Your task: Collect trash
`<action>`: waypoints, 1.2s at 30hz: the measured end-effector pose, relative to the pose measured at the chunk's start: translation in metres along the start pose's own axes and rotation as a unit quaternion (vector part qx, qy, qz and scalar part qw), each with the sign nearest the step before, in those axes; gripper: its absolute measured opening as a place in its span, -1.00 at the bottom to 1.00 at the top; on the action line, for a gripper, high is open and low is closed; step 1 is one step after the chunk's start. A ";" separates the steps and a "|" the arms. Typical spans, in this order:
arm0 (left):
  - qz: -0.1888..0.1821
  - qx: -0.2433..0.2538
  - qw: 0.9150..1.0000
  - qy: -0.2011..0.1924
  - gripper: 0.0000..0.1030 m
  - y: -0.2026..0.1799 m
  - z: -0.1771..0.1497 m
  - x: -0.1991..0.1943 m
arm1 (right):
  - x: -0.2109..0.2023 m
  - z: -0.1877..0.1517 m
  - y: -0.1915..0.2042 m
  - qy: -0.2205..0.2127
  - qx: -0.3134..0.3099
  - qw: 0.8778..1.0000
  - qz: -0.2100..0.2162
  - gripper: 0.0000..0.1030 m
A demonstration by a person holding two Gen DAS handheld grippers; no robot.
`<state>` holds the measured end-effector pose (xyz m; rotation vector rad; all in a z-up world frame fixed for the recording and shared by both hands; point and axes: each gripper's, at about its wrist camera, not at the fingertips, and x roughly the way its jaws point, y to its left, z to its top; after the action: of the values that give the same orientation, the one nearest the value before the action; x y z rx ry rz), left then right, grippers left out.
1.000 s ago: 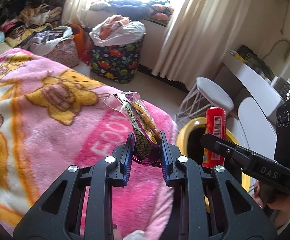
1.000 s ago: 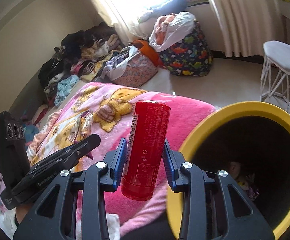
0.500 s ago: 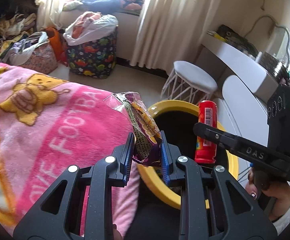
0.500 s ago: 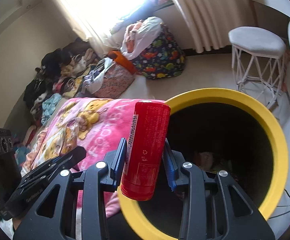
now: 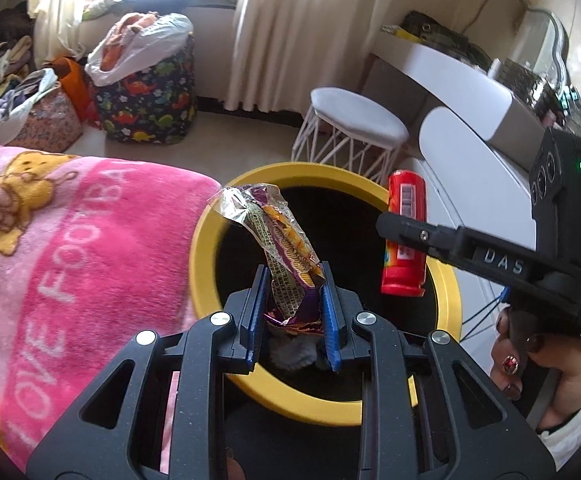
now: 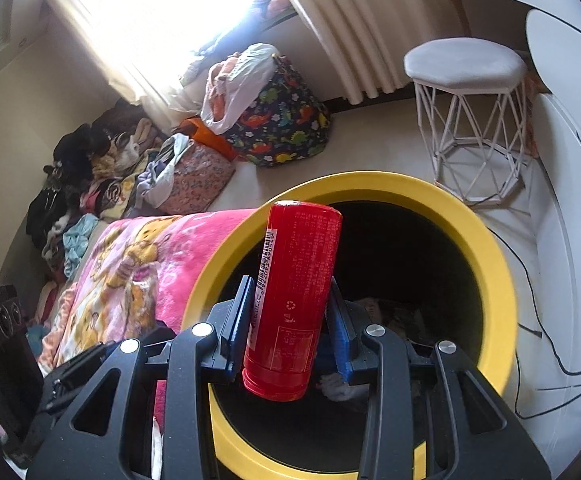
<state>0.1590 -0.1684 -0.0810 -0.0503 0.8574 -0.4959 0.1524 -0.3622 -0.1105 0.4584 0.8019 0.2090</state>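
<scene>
My left gripper (image 5: 292, 300) is shut on a crinkled purple and gold snack wrapper (image 5: 278, 240) and holds it over the mouth of a yellow-rimmed black bin (image 5: 210, 216). My right gripper (image 6: 292, 316) is shut on a red can (image 6: 294, 300), upright and held over the same bin (image 6: 494, 264). In the left wrist view the red can (image 5: 404, 240) and the right gripper show at the bin's right side. Some crumpled trash (image 6: 338, 388) lies inside the bin.
A bed with a pink bear blanket (image 5: 70, 240) touches the bin's left side. A white wire stool (image 6: 470, 120), a white desk (image 5: 470, 92), a dinosaur-print bag (image 5: 146, 100) and piles of clothes (image 6: 90, 172) stand beyond. Black cables (image 6: 550, 340) lie on the floor at right.
Both grippers have moved right, off the bed and over the bin's opening, each still holding its item.
</scene>
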 end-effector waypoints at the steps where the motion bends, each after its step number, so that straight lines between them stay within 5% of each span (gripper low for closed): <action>1: -0.002 0.003 1.000 0.004 -0.64 -0.003 0.000 0.003 | -0.001 0.001 -0.004 -0.001 0.007 1.000 -0.001 -0.31; 6: -0.002 0.019 1.000 0.023 -0.51 -0.012 -0.002 0.017 | -0.010 0.002 -0.016 -0.009 0.026 1.000 -0.005 -0.07; 19: 0.028 0.025 0.999 0.007 0.77 -0.015 -0.003 0.007 | -0.036 -0.006 -0.010 -0.040 -0.015 0.998 -0.044 0.49; 28: 0.063 0.001 0.997 -0.033 0.79 0.002 -0.008 -0.025 | -0.055 -0.018 0.022 -0.094 -0.073 0.992 -0.046 0.85; 36: 0.097 -0.027 0.990 -0.099 0.79 0.022 -0.018 -0.072 | -0.073 -0.038 0.053 -0.158 -0.126 0.978 -0.044 0.87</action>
<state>0.1151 -0.1150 -0.0462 -0.0641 0.6731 -0.2794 0.0743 -0.3291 -0.0620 0.2084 0.4749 0.1469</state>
